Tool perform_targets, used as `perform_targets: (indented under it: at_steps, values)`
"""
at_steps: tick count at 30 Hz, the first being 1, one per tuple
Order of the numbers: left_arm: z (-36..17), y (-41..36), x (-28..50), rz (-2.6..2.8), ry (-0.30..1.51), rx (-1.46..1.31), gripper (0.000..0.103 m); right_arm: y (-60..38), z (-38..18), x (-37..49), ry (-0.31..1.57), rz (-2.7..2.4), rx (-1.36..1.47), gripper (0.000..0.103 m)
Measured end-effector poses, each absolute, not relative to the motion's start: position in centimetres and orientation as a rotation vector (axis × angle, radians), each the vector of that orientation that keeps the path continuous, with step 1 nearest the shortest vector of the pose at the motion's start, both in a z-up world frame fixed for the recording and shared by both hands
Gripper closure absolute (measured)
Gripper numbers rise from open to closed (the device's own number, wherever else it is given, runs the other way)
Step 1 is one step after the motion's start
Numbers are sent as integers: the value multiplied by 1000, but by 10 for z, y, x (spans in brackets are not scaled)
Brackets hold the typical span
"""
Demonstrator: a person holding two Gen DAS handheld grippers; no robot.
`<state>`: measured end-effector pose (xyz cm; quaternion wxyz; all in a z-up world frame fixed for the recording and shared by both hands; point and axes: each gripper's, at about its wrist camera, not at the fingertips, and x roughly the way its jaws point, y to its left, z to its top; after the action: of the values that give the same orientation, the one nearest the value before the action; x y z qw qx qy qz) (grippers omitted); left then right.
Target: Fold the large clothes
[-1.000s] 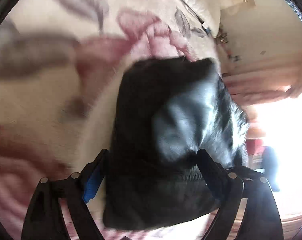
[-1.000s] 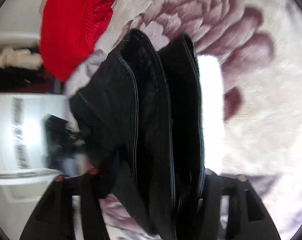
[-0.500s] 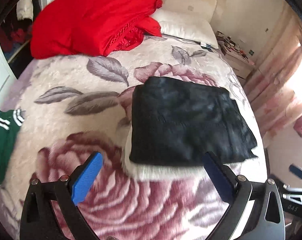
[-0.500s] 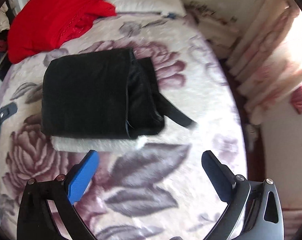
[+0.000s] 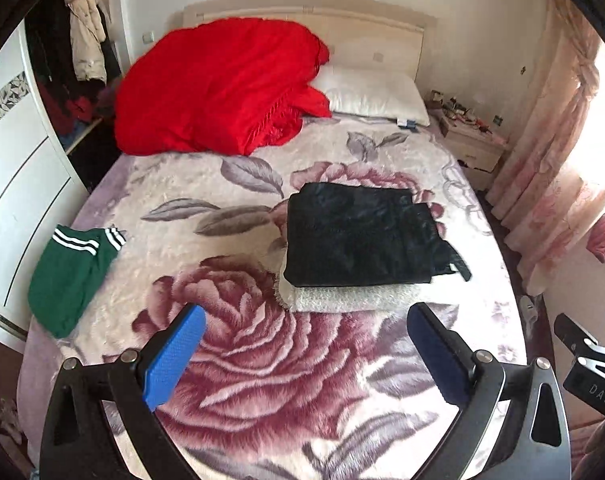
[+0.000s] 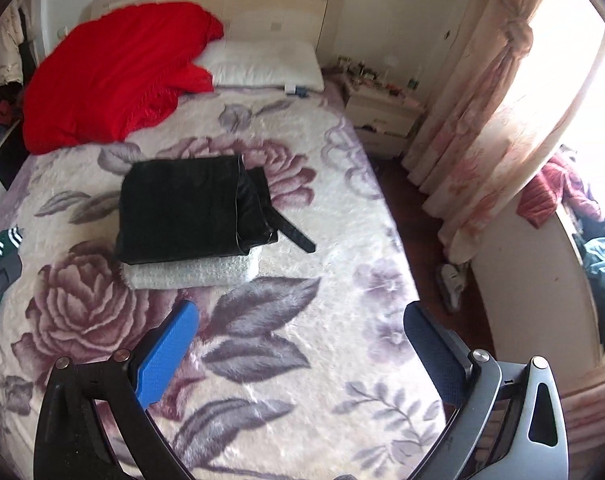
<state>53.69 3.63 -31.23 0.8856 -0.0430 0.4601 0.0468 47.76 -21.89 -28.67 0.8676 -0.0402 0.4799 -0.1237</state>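
- Two claws, the left gripper [image 5: 302,354] and the right gripper [image 6: 300,354], hang above the bed [image 5: 262,400], both spread wide and pinching nothing, well back from the clothes.
- Folded into a neat rectangle, the black garment [image 5: 358,236] lies on top of a folded white fleecy garment [image 5: 342,298] in the middle of the bed, likely stacked so finished pieces stay together.
- One strap [image 6: 292,232] sticks out from the black fold's right side onto the blanket; it looks as if it needs tucking in.
- Off by the bed's left edge lies a green garment [image 5: 68,280] with white stripes, probably next in line.
- Heaped at the headboard, a red blanket [image 5: 218,84] half covers the pillow [image 5: 376,94].
- Much of the white piece is hidden under the black one, so I cannot tell what kind of garment it is.
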Motion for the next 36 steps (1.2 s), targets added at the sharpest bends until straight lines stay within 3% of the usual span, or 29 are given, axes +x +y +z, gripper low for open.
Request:
perform_targets:
  at_steps: [19, 36]
  values:
    - [-153, 2, 368, 113, 776, -68, 0, -209, -89, 274, 774, -220, -76, 0]
    - [-69, -10, 303, 120, 774, -39, 0, -218, 11, 161, 740, -139, 5, 0]
